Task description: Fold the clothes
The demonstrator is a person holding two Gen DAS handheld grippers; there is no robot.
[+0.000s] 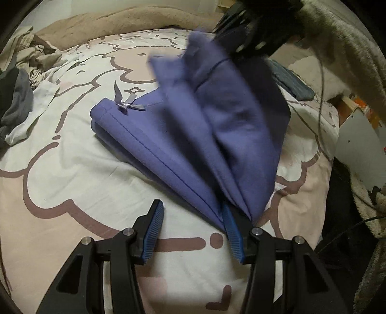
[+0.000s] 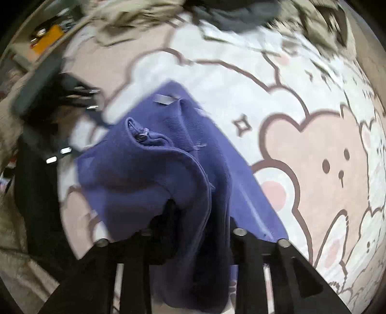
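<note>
A purple garment [image 1: 193, 135] with a small grey bow [image 1: 127, 102] lies partly folded on the bear-print bedsheet [image 1: 72, 169]. My left gripper [image 1: 193, 217] is open just above the sheet; its right finger touches the garment's near corner, nothing between the pads. My right gripper [image 1: 255, 36] shows at the top of the left wrist view, lifting the garment's far end. In the right wrist view the purple garment [image 2: 149, 174] drapes over my right gripper [image 2: 193, 217], which is shut on it; the fingertips are hidden by the cloth.
A pile of unfolded clothes [image 1: 21, 79] sits at the far left of the bed, also blurred at the top of the right wrist view [image 2: 229, 17]. A beige fleece blanket [image 1: 120, 21] lies along the far edge. A grey folded item [image 1: 292, 82] lies right.
</note>
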